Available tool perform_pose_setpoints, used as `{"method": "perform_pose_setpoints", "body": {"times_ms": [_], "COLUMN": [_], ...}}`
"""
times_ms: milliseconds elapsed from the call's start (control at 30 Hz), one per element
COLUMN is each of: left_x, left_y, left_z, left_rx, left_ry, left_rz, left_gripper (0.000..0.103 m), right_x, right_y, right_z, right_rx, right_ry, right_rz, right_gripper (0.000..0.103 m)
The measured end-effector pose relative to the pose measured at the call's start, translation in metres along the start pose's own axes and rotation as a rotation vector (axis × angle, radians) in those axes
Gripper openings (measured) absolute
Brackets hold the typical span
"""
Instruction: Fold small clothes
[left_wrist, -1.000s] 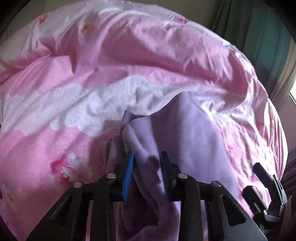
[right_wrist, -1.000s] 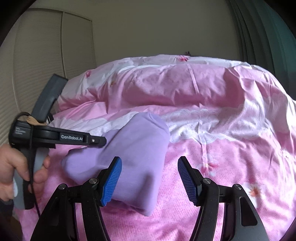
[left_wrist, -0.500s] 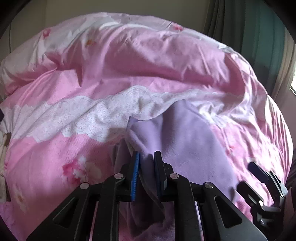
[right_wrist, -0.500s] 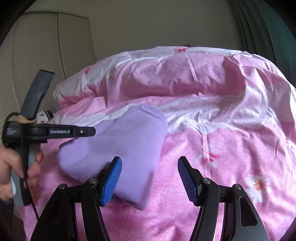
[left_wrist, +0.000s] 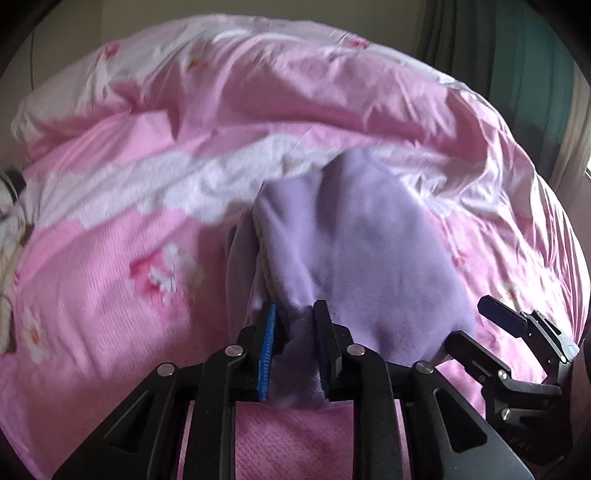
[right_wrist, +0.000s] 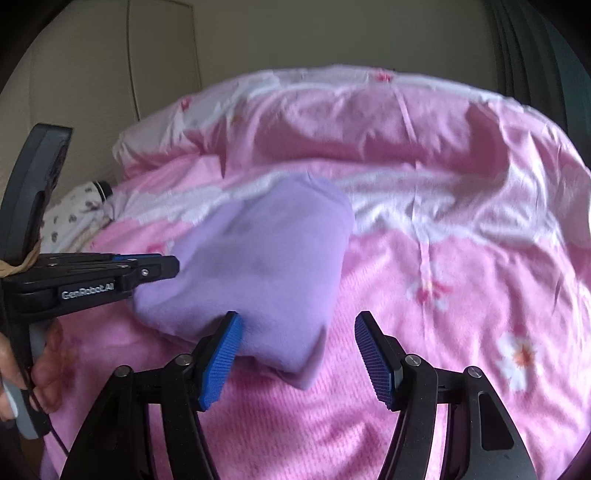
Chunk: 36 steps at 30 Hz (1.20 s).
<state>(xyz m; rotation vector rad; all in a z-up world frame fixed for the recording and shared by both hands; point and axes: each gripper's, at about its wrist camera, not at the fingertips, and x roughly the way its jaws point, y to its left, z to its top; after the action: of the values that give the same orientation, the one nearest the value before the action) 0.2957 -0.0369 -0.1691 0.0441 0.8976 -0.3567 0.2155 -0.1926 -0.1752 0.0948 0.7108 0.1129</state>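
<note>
Left wrist view: left gripper clamped on near edge of soft lilac fleece garment, frame centre — likely anchoring fold on pink floral quilt. Right gripper spread wide, lower centre, straddling garment's corner — not gripping.

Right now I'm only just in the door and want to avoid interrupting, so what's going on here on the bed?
A person is folding a small purple garment on a pink floral duvet. The left gripper is shut on one edge of it, holding it partly off the bed. The right gripper is open, its jaws around the garment's near corner without pinching it.
</note>
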Motion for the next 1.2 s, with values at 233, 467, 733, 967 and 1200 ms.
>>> {"method": "perform_pose_setpoints", "body": {"times_ms": [233,467,733,967,1200], "left_x": [0.016,-0.018,-0.038,-0.027,-0.001], "left_y": [0.001,-0.003,0.014,0.018,0.027], "left_z": [-0.013,-0.009,-0.028,-0.039,-0.053], "left_rx": [-0.001,-0.017,-0.163,-0.324,-0.471], "left_ry": [-0.002,-0.061,-0.087,-0.065,-0.023], "left_rz": [0.015,0.021,0.054,-0.003,-0.086], "left_gripper": [0.029,0.046,0.071,0.073,0.080], "right_x": [0.017,-0.009,-0.029,-0.016,0.022], "right_y": [-0.005,-0.008,-0.032,-0.062,-0.077], "right_z": [-0.013,-0.002,0.010,0.032,0.053], "right_rx": [-0.002,0.021,0.106,0.203,0.246], "right_ry": [0.043,-0.014,-0.036,0.018,0.097], "right_rz": [-0.029,0.003,0.076,0.200,0.274], "right_gripper": [0.072,0.072,0.080,0.082,0.082]}}
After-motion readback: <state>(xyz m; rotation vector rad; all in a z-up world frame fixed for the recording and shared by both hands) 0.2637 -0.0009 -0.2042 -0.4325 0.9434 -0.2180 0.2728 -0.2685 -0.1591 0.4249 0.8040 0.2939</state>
